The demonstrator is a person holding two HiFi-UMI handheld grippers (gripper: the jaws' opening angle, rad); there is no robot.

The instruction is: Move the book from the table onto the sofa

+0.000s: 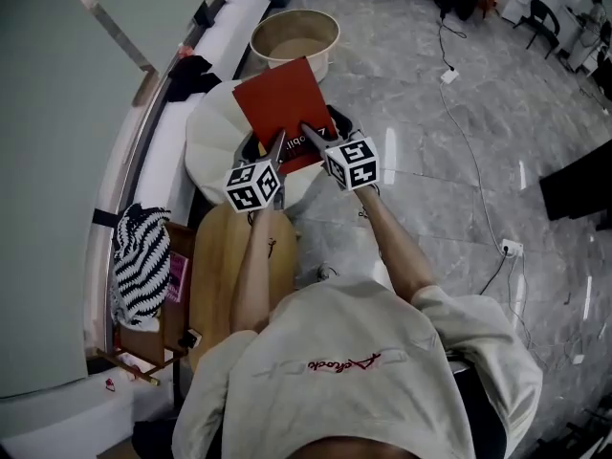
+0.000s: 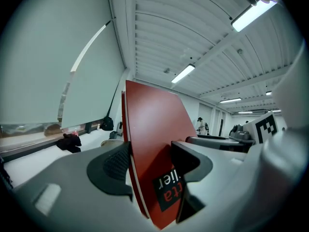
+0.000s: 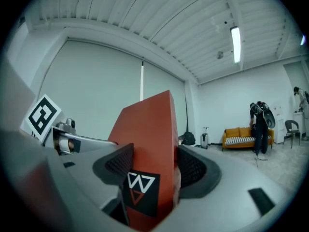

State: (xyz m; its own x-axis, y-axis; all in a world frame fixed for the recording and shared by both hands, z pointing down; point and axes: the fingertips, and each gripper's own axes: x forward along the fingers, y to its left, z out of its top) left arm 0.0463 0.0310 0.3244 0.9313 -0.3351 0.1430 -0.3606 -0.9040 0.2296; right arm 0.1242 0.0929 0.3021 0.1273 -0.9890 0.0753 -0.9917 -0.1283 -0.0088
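A thin red book (image 1: 284,101) with a black label is held up in the air, tilted, above a round white table (image 1: 212,132). My left gripper (image 1: 278,146) is shut on the book's near edge on its left side, and my right gripper (image 1: 308,134) is shut on the same edge to the right. In the left gripper view the red book (image 2: 152,144) stands between the dark pads (image 2: 116,166). In the right gripper view the red book (image 3: 147,144) fills the gap between the jaws. No sofa near me shows in the head view.
A round beige tub (image 1: 295,36) stands beyond the table. A wooden seat (image 1: 225,256) is below my arms, a striped cloth (image 1: 142,261) to the left. A long white bench (image 1: 177,146) runs along the wall. A cable (image 1: 469,132) trails over the marble floor. An orange sofa (image 3: 247,135) stands far off.
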